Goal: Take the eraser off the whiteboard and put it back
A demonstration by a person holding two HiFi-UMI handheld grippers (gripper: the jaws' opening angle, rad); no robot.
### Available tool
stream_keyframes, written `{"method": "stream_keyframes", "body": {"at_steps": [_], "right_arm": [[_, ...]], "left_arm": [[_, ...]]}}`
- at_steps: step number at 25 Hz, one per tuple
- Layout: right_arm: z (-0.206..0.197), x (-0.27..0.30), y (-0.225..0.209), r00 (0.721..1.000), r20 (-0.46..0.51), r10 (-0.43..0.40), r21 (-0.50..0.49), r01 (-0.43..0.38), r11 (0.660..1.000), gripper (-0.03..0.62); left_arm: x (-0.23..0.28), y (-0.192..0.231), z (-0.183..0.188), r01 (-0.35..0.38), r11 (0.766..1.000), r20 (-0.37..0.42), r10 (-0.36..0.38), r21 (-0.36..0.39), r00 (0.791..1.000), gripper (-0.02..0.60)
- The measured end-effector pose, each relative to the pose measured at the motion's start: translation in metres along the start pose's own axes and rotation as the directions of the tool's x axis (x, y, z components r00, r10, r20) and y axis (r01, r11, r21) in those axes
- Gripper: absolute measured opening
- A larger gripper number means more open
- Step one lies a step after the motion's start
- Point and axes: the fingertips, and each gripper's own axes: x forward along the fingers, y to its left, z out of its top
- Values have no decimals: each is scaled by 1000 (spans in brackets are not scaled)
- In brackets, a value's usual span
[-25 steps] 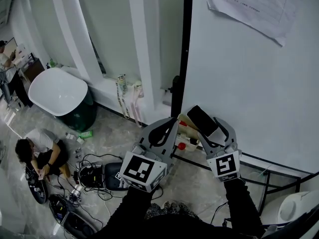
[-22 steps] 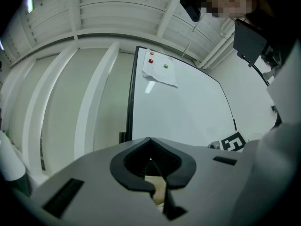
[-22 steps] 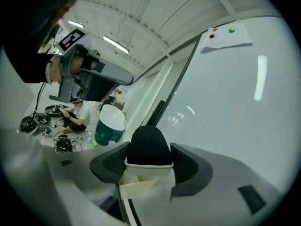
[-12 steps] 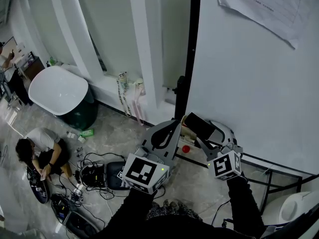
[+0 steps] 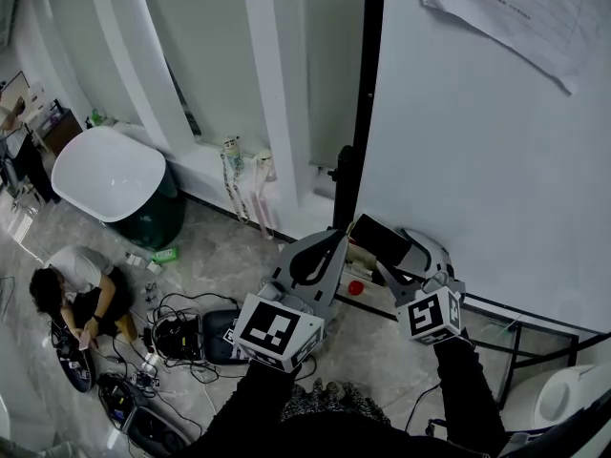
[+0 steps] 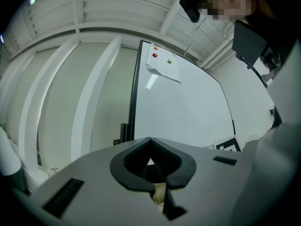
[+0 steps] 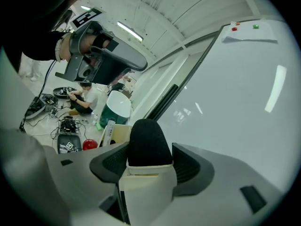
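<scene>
Grey and pinched shut, the left claw (image 5: 331, 239) is holding nothing and hovering low by the board's black edge. Beside it, the right claw (image 5: 401, 251) is squeezing the eraser (image 7: 146, 142), with its jaws standing wide around the white body and the black felt poking out. The eraser is sitting just off the whiteboard (image 5: 477, 160). Putting it back looks next: press it flat on the board, then let go.
</scene>
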Motion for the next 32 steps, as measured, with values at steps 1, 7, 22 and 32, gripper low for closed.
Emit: {"method": "stream_keyframes", "body": {"at_steps": [1, 7, 22, 32], "right_arm": [[1, 1, 0, 1000, 0, 3, 6, -3, 1000, 279], [2, 4, -4, 1000, -2, -2, 7, 2, 1000, 281], [15, -7, -11, 993, 117, -8, 182, -13, 983, 281], [56, -68, -43, 957, 265, -115, 295, 33, 955, 280]], "left_arm": [[0, 0, 0, 1, 1000, 0, -1, -1, 1000, 6], [2, 3, -2, -2, 1000, -2, 2, -4, 1000, 6], [9, 0, -1, 11, 1000, -7, -11, -1, 1000, 6], [12, -21, 4, 32, 999, -6, -32, 10, 999, 6]]}}
